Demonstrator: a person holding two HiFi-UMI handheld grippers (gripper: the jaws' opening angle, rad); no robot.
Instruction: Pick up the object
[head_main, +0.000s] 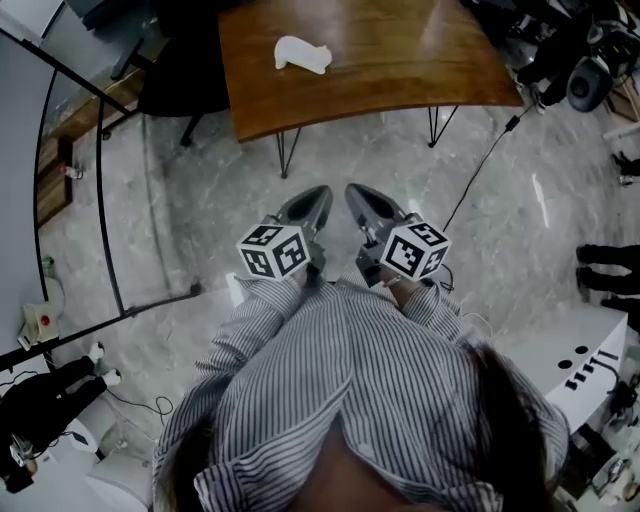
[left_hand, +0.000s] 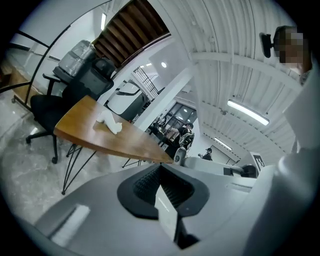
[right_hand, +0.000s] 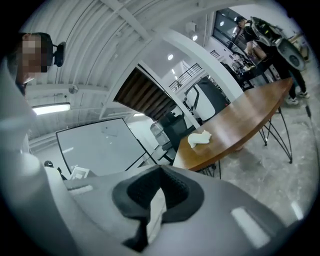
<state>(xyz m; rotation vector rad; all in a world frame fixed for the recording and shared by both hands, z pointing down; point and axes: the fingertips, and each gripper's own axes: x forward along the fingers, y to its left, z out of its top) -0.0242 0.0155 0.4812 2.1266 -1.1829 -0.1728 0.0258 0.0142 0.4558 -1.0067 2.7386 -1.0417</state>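
Observation:
The object, a small white lumpy figure (head_main: 302, 54), lies on a brown wooden table (head_main: 400, 60) at the far side of the head view. Both grippers hang side by side over the marble floor, well short of the table's near edge. My left gripper (head_main: 320, 194) is shut with nothing in it, and my right gripper (head_main: 356, 192) also looks shut and empty. In the left gripper view the jaws (left_hand: 160, 166) meet, with the white figure (left_hand: 109, 121) far off on the table (left_hand: 130, 142). From the right gripper (right_hand: 160, 168), the figure (right_hand: 199, 138) sits near the table's (right_hand: 240, 117) end.
A black office chair (head_main: 180, 80) stands at the table's left end. A cable (head_main: 480, 170) runs across the floor on the right. Black rails (head_main: 100, 200) curve along the left. White equipment (head_main: 590, 370) and a person's legs (head_main: 610, 265) are at the right.

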